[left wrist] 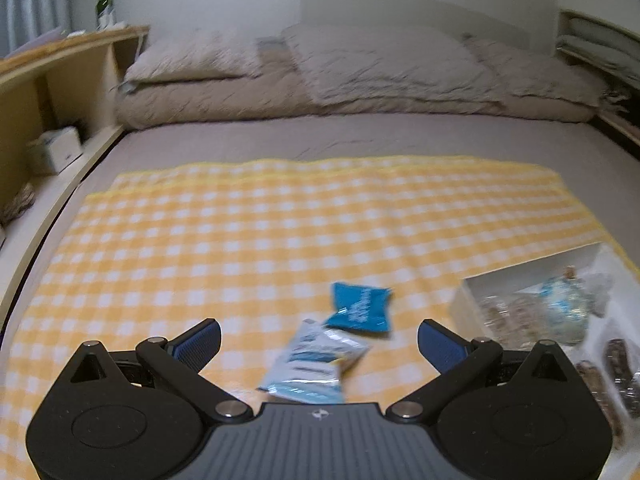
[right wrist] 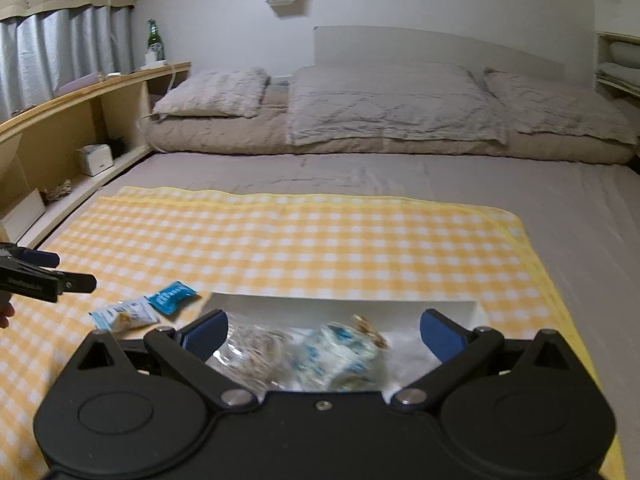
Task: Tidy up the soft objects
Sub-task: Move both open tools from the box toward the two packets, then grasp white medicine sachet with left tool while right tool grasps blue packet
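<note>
Bedroom, bed w/ grey sheet, yellow checked cloth (left wrist: 280,216) spread over the near part; pillows (right wrist: 384,104) at the far end, wooden shelf (right wrist: 92,96) off to the left.

Left gripper (left wrist: 319,340) spread wide, nothing between the jaws. Right gripper (right wrist: 323,334) likewise wide, empty, hung over the white tray (right wrist: 460,306).

Light-blue packet (left wrist: 316,360) lay on the cloth just ahead of the left tongs, roughly centred in the gap, slightly right of middle; long axis ran ahead and a little rightward, so approx along the fingers, not across them. Dark-blue packet (left wrist: 360,307) just beyond it, touching or overlapping at one corner, hard to tell thru blur. Tray w/ several wrapped snacks (right wrist: 296,348) already inside sat right of the left tongs, directly under the right ones.

Left clearly nearer both loose packets; from the right tongs, packets (right wrist: 128,314) lay well off to the left. Prob. next: left pinch across the light-blue packet's narrow width, then carry rightward to the tray.
</note>
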`<state>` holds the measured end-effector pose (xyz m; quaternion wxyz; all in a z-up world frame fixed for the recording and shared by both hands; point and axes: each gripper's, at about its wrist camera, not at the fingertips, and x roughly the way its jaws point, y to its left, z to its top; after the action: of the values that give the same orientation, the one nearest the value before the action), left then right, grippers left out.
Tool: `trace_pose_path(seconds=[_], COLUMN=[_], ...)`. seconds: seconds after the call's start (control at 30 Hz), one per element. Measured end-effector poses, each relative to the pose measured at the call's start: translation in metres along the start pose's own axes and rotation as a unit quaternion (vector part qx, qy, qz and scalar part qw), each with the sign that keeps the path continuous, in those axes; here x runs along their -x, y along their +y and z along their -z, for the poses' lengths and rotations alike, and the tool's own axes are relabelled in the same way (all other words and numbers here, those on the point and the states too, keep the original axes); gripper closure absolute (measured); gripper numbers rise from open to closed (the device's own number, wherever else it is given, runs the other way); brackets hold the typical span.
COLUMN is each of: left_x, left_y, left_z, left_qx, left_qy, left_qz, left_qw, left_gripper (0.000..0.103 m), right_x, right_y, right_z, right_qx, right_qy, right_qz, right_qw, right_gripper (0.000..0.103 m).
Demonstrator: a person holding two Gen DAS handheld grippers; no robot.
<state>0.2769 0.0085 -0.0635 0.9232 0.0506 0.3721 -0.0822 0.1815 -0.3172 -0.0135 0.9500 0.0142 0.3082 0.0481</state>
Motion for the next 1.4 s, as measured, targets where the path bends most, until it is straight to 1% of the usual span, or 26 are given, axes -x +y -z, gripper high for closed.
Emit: trace_pose_path(seconds=[0.17, 0.33, 0.53, 0.63, 0.73, 0.8, 0.97, 1.07, 1.1, 1.2, 1.3, 1.4], left_x=[-0.023, -0.047, -0.078, -0.085, -0.087, -0.089, -0.087, -0.086, -0.086, -0.085, -0.079, -0.076], left_y=[0.014, 0.019, 0.019, 0.020, 0.027, 0.029, 0.030, 0.023, 0.021, 0.017, 0.017, 0.014], left_z=[0.003, 0.003, 0.011, 0.017, 0.020, 0.023, 0.030, 0.035, 0.036, 0.032, 0.027, 0.028], left_qx=[0.003, -0.012, -0.045, -0.060, -0.049, -0.057, -0.069, -0.092, -0.100, -0.107, -0.103, -0.112], left_qy=[0.021, 0.036, 0.068, 0.074, 0.073, 0.074, 0.058, 0.044, 0.042, 0.050, 0.028, 0.015], left_qz=[-0.029, -0.053, -0.053, -0.053, -0.049, -0.057, -0.052, -0.057, -0.054, -0.029, -0.008, 0.029], left_qw=[0.9994, 0.9979, 0.9953, 0.9940, 0.9949, 0.9940, 0.9946, 0.9932, 0.9927, 0.9926, 0.9942, 0.9932], left_gripper=[0.000, 0.001, 0.001, 0.001, 0.001, 0.001, 0.001, 0.001, 0.001, 0.001, 0.002, 0.003], right_x=[-0.015, -0.031, -0.053, -0.064, -0.076, -0.086, -0.107, -0.119, -0.123, -0.134, -0.142, -0.147], right_y=[0.026, 0.048, 0.070, 0.079, 0.089, 0.094, 0.107, 0.114, 0.117, 0.123, 0.128, 0.129], right_z=[-0.010, -0.022, -0.035, -0.039, -0.042, -0.042, -0.042, -0.042, -0.041, -0.039, -0.039, -0.041], right_qx=[0.011, 0.014, 0.007, 0.015, 0.023, 0.024, 0.034, 0.039, 0.042, 0.052, 0.060, 0.058], right_qy=[0.005, 0.005, 0.006, 0.008, 0.011, 0.016, 0.030, 0.037, 0.039, 0.046, 0.047, 0.046], right_qz=[-0.020, -0.039, -0.057, -0.064, -0.068, -0.071, -0.077, -0.079, -0.079, -0.076, -0.072, -0.068], right_qw=[1.000, 0.999, 0.998, 0.998, 0.997, 0.997, 0.996, 0.995, 0.995, 0.995, 0.995, 0.995], right_gripper=[0.000, 0.000, 0.000, 0.000, 0.000, 0.000, 0.000, 0.000, 0.000, 0.000, 0.000, 0.000])
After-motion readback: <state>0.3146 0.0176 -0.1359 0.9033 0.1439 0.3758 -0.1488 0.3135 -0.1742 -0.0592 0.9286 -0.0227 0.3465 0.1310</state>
